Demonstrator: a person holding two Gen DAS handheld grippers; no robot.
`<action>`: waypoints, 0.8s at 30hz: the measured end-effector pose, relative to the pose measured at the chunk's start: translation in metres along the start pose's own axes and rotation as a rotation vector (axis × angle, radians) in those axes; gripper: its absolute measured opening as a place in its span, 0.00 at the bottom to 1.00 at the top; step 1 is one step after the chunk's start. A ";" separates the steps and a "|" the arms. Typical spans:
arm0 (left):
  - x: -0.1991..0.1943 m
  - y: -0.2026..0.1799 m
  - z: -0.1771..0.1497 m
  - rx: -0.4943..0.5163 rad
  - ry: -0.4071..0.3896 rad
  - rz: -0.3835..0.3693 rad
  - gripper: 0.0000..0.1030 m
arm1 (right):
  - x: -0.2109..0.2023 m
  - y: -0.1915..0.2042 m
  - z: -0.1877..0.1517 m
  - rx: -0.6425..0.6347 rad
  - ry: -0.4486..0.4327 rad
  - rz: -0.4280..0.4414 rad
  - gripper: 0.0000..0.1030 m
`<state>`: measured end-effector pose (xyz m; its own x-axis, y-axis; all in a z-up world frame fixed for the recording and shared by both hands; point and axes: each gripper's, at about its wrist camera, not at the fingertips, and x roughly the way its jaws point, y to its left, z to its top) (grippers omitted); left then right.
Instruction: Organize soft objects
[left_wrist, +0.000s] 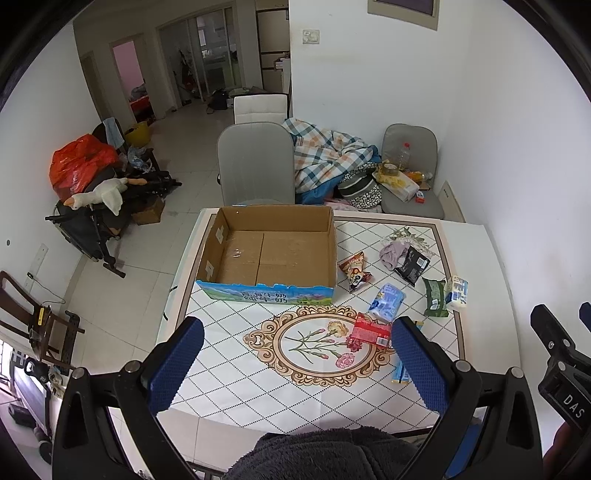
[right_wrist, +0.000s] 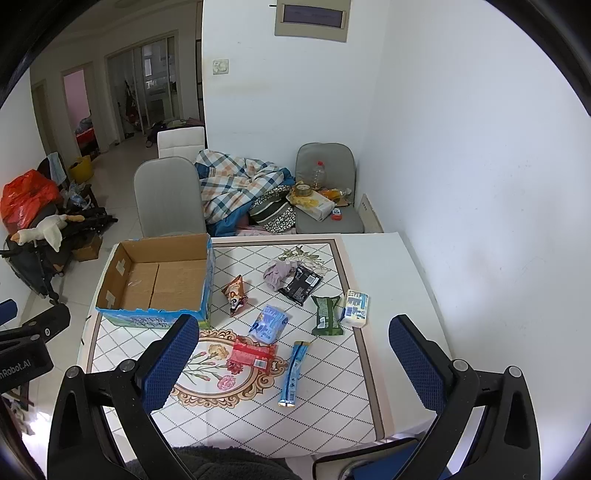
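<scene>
1. I hold both grippers, left (left_wrist: 295, 363) and right (right_wrist: 295, 360), spread wide and empty above the table (right_wrist: 380, 266), ready to pick
2. Box (left_wrist: 266, 254) sits empty at the left; packets (right_wrist: 269, 324) lie scattered to its right, awaiting collection

At centre top we see a grey chair (left_wrist: 255, 162) behind the counter (left_wrist: 236, 373), with a plaid blanket (left_wrist: 325, 155) heaped to its right. At left, we find a white plush goose (left_wrist: 99, 194) lying on a black stroller beneath an orange bag (left_wrist: 79, 162).
</scene>
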<state>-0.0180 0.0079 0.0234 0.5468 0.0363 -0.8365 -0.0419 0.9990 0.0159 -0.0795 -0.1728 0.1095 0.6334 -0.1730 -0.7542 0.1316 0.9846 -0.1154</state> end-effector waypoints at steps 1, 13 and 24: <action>0.000 0.001 0.000 -0.001 0.001 -0.001 1.00 | 0.000 0.000 0.000 0.000 0.000 0.001 1.00; 0.032 -0.014 0.005 0.009 0.052 -0.019 1.00 | 0.027 -0.021 -0.008 0.061 0.073 0.006 1.00; 0.195 -0.106 0.024 0.257 0.294 -0.080 1.00 | 0.192 -0.090 -0.041 0.168 0.364 -0.026 1.00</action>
<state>0.1126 -0.0904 -0.1282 0.2753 -0.0137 -0.9613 0.2220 0.9738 0.0497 -0.0015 -0.2933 -0.0514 0.3207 -0.1478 -0.9356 0.2864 0.9567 -0.0530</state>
